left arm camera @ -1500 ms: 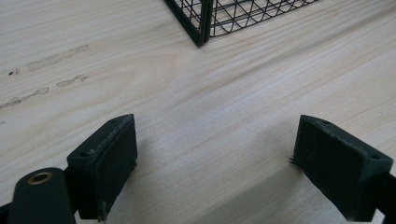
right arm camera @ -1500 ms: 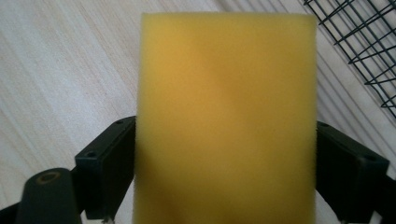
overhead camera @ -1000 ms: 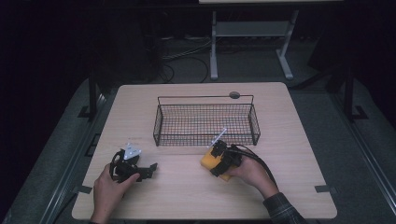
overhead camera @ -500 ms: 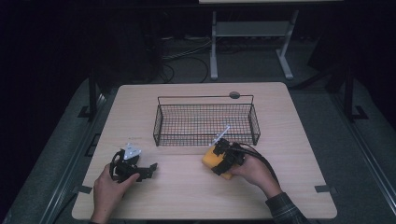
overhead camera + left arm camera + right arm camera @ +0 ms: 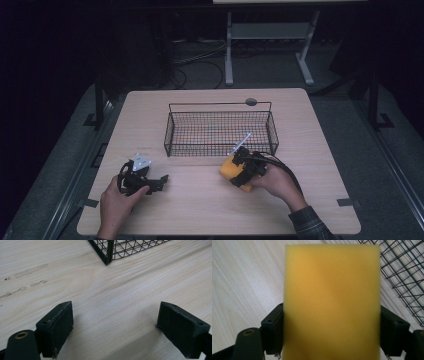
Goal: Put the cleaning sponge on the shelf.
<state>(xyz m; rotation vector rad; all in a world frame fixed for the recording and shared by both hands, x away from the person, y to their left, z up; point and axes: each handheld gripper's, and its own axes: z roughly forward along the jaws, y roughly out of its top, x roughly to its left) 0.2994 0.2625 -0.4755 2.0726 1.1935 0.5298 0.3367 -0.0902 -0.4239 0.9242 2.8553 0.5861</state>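
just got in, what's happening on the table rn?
A person works two handheld grippers at a wooden table. The right gripper is clamped on a yellow sponge, held just in front of the black wire basket, near its right end. The left gripper sits low over bare tabletop at the near left, jaws wide apart with nothing between them. The basket looks empty.

Count: 1 wire basket, 1 yellow sponge, 2 grippers – left gripper & right gripper, 1 table, 2 hands.
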